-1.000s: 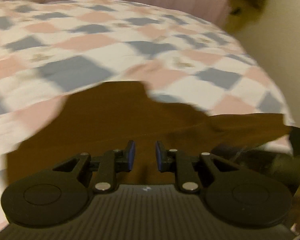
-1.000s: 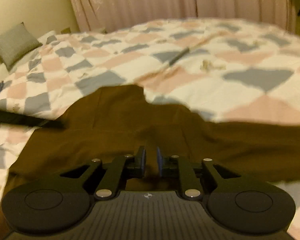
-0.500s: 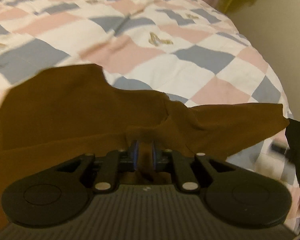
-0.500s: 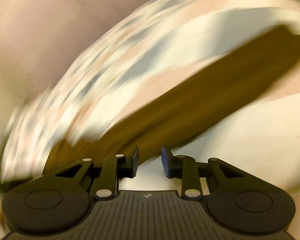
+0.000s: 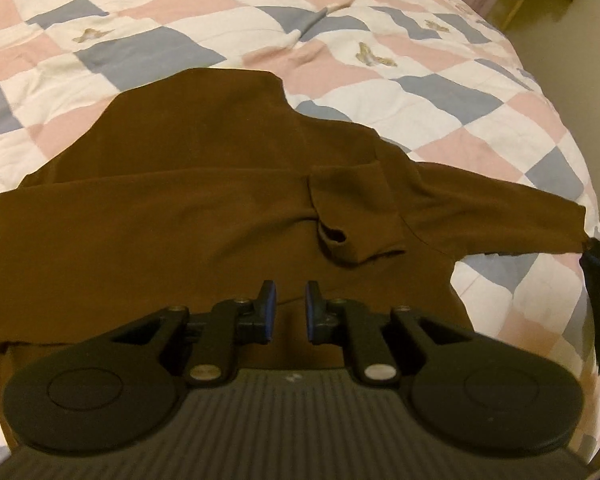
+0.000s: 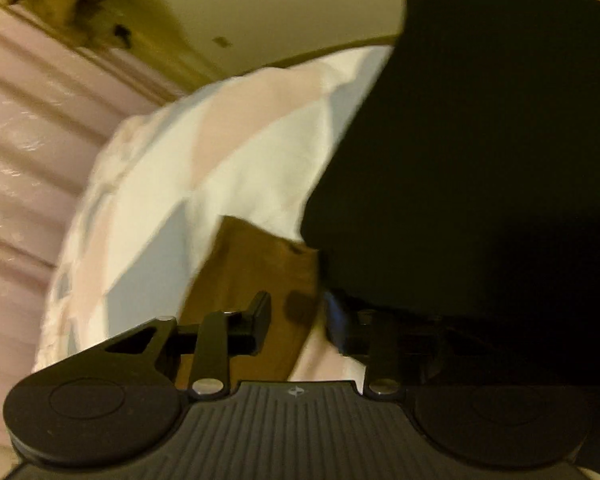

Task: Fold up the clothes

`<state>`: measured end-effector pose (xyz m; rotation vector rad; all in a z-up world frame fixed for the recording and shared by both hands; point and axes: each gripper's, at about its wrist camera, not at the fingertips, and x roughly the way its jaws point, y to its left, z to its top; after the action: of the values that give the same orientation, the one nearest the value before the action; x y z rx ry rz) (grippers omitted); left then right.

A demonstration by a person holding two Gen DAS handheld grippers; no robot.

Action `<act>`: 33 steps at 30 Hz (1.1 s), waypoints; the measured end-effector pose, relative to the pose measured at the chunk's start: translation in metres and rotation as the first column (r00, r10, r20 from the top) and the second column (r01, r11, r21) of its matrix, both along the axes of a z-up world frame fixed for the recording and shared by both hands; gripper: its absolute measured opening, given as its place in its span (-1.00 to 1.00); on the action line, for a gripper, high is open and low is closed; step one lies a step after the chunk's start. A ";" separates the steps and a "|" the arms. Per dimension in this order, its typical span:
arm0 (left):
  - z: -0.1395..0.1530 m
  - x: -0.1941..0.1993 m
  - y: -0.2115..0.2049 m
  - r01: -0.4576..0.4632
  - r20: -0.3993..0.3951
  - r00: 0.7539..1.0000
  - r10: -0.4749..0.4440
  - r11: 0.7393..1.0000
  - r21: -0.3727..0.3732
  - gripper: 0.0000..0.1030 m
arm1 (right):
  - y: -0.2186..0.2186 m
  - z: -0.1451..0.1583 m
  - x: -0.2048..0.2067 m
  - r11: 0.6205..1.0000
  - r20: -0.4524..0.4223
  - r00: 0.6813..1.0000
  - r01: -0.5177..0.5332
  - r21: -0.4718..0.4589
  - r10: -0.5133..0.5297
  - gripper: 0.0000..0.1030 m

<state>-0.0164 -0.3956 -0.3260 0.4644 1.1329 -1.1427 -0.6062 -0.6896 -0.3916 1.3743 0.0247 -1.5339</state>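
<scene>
Brown shirt (image 5: 188, 216) lies spread on the checked quilt (image 5: 148, 52), filling the frame's lower middle, one sleeve folded across, presumably mid-fold. Left gripper (image 5: 287, 312) hovers low over its near hem, jaws parted, empty. Right gripper (image 6: 296, 316), rolled sideways, gapes around the sleeve tip (image 6: 256, 264).

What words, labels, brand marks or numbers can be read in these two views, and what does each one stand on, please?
No text can be read in either view.
Left gripper: a small pale emblem on its ribbed body, a sign rather than letters, too small to make out.
Right gripper: the same kind of small emblem, also unreadable.
Brown shirt: no print or label visible.
Quilt: only checks and small butterfly motifs, no words.
</scene>
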 end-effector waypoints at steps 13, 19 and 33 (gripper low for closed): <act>0.022 0.019 0.044 -0.094 0.000 0.996 0.094 0.995 -0.035 -0.71 | -0.004 0.004 0.027 0.998 -0.206 0.976 -0.070 -0.004 0.068 -0.91; 0.036 0.067 0.077 -0.173 0.002 0.985 0.174 0.984 -0.050 -0.71 | 0.054 0.093 0.125 0.913 -0.470 0.848 -0.365 -0.185 0.244 -0.91; 0.026 0.285 0.178 -0.289 -0.083 0.955 0.284 0.956 -0.054 -0.72 | 0.351 0.152 0.567 0.258 -0.480 0.415 -0.897 -0.360 0.773 -0.91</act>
<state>0.2691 -0.2177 -0.2998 0.1986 1.1801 -0.9451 -0.0387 -0.3381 -0.2392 0.4619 0.3593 -0.5995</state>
